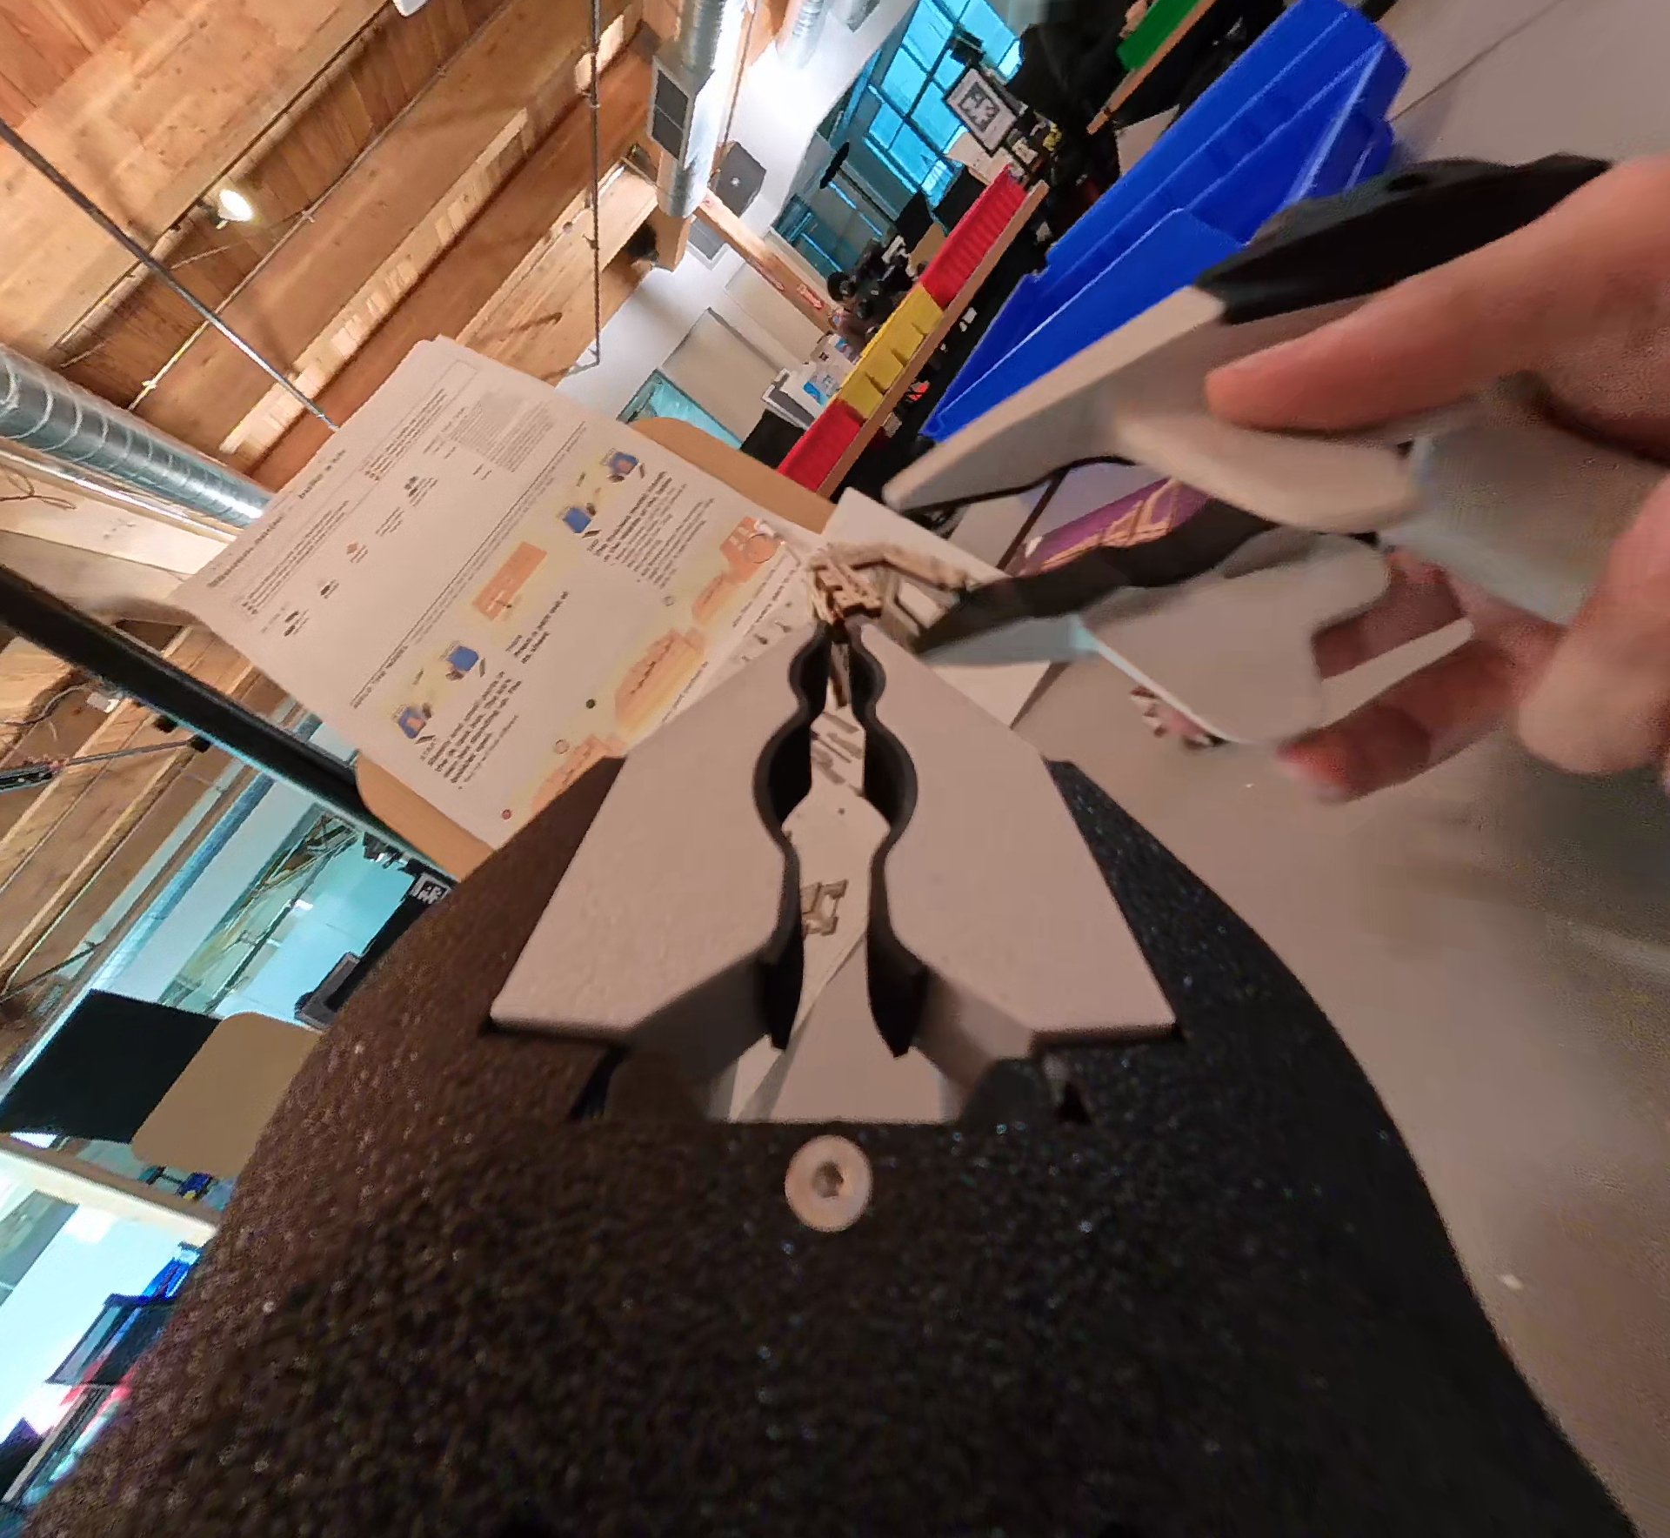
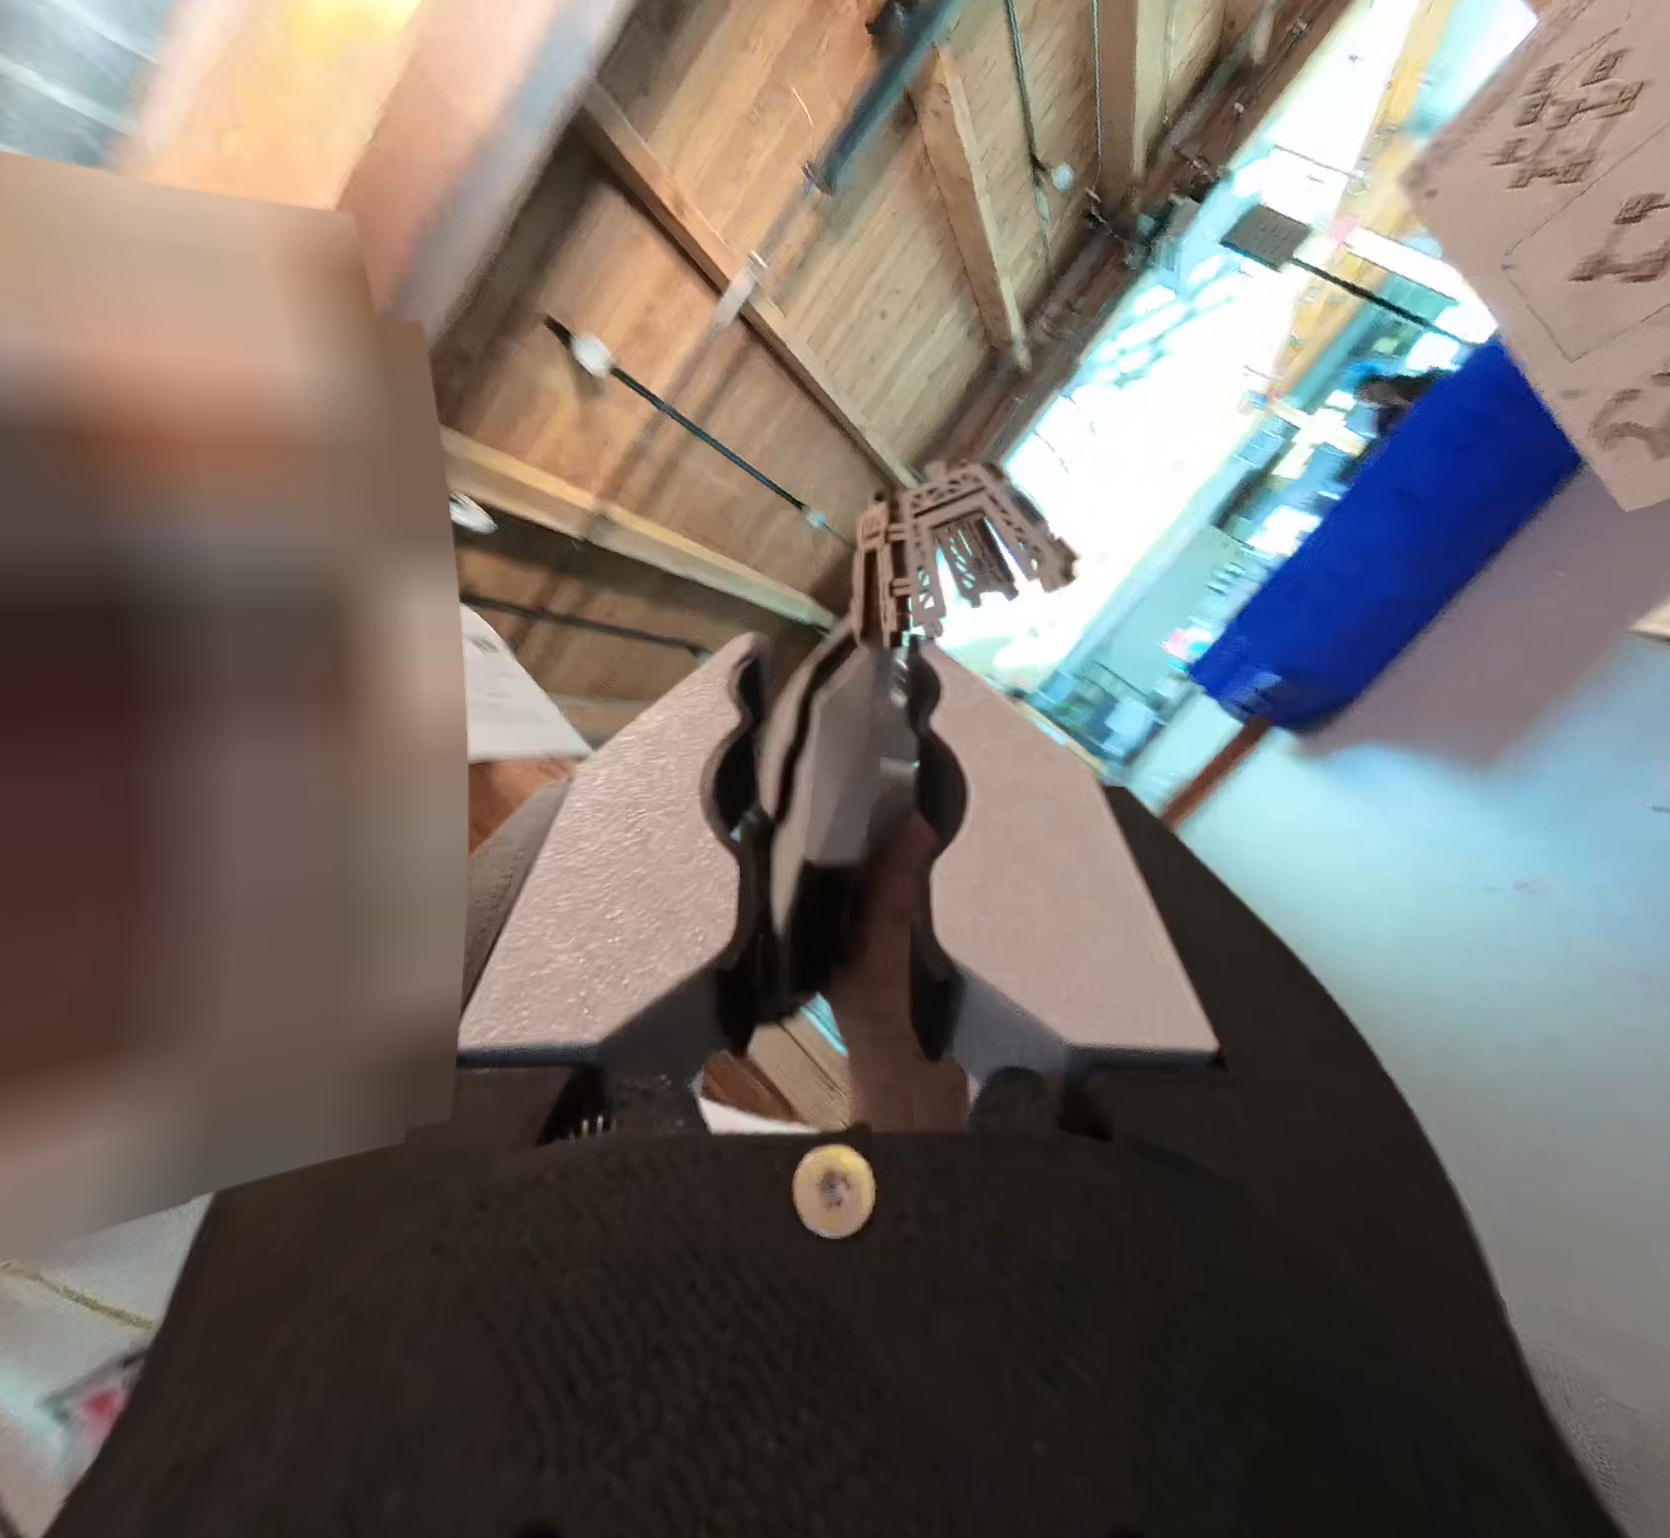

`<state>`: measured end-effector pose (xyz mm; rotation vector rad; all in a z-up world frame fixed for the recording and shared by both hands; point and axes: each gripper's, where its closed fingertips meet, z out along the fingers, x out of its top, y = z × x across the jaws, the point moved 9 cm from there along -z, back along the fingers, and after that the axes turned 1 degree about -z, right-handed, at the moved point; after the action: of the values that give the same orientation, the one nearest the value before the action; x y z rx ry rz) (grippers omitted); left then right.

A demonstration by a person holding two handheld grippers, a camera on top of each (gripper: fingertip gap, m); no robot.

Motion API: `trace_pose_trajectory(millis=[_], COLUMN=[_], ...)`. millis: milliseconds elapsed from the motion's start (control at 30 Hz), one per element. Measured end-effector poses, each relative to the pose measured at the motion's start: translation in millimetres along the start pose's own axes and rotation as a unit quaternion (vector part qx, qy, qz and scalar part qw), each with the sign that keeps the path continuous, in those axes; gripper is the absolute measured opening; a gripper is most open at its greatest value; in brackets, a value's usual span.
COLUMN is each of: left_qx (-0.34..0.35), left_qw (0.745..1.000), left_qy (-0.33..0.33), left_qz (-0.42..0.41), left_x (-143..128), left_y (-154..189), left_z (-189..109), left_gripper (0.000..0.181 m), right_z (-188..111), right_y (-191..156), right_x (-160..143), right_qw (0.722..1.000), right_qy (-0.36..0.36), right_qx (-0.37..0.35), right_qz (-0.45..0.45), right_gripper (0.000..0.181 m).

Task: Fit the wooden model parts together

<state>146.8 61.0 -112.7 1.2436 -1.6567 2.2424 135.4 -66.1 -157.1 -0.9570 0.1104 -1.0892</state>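
A small wooden lattice model (image 1: 845,586) is held in the air. My left gripper (image 1: 831,650) is shut on its lower edge. My right gripper (image 1: 908,568) comes in from the right, held by a hand (image 1: 1491,428). Its jaws stand apart above and below the model's right side, and I cannot tell whether they touch it. In the blurred right wrist view the model (image 2: 958,555) sits just beyond my right gripper (image 2: 845,663). The left gripper's fingers (image 2: 836,772) show edge-on between the right jaws.
A printed instruction sheet (image 1: 470,573) leans on a cardboard box behind the model. Blue bins (image 1: 1220,229) stand at the back right of the grey table (image 1: 1355,997). A wooden parts sheet (image 2: 1581,184) is at the upper right of the right wrist view. My two grippers' fingertips are within a few centimetres of each other.
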Motion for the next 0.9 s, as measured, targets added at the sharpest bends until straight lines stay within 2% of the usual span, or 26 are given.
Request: trace_pose_trajectory(millis=[133, 233, 300, 333, 367, 433, 500, 533, 633, 800, 900], left_qx=[-0.015, -0.061, -0.101, -0.115, -0.142, -0.176, -0.207, -0.214, -0.244, -0.275, -0.294], left_qw=[1.000, 0.997, 0.994, 0.992, 0.988, 0.980, 0.973, 0.971, 0.962, 0.952, 0.945], left_qy=[-0.009, 0.014, 0.034, 0.040, 0.052, 0.082, 0.093, 0.100, 0.117, 0.125, 0.133], left_qz=[-0.024, -0.035, -0.030, -0.034, -0.037, -0.046, -0.048, -0.044, -0.039, -0.043, -0.063], left_x=[-13.4, -21.0, -23.0, -23.7, -23.2, -21.0, -19.1, -18.0, -15.0, -14.1, -14.3], left_y=[-22.0, -31.9, -33.1, -33.7, -32.2, -30.0, -27.4, -26.4, -22.8, -18.7, -17.4], left_z=[-2.7, -6.5, -9.3, -10.3, -11.7, -14.7, -16.5, -17.6, -20.7, -22.2, -22.8], left_gripper=[0.000, 0.000, 0.000, 0.000, 0.000, 0.000, 0.000, 0.000, 0.000, 0.000, 0.000], right_z=[-1.1, -4.0, -4.7, -4.9, -5.2, -4.2, -2.7, -2.8, -3.8, -4.0, -3.0], right_y=[2.6, -1.7, -11.3, -19.3, -26.9, -35.6, -41.5, -44.5, -48.1, -43.9, -42.8], right_x=[9.2, 25.7, 35.1, 37.2, 36.2, 28.5, 20.1, 16.5, 10.1, -4.5, -14.3], right_qw=[0.984, 0.962, 0.932, 0.909, 0.873, 0.781, 0.708, 0.689, 0.664, 0.563, 0.512], right_qy=[-0.101, -0.161, -0.187, -0.187, -0.195, -0.233, -0.259, -0.265, -0.292, -0.336, -0.353], right_qx=[-0.083, -0.112, -0.109, -0.104, -0.103, -0.114, -0.108, -0.093, -0.063, -0.058, -0.047], right_qz=[-0.124, -0.192, -0.289, -0.359, -0.434, -0.568, -0.648, -0.669, -0.686, -0.753, -0.782], right_gripper=[0.065, 0.076, 0.073, 0.071, 0.063, 0.071, 0.068, 0.067, 0.063, 0.066, 0.057])
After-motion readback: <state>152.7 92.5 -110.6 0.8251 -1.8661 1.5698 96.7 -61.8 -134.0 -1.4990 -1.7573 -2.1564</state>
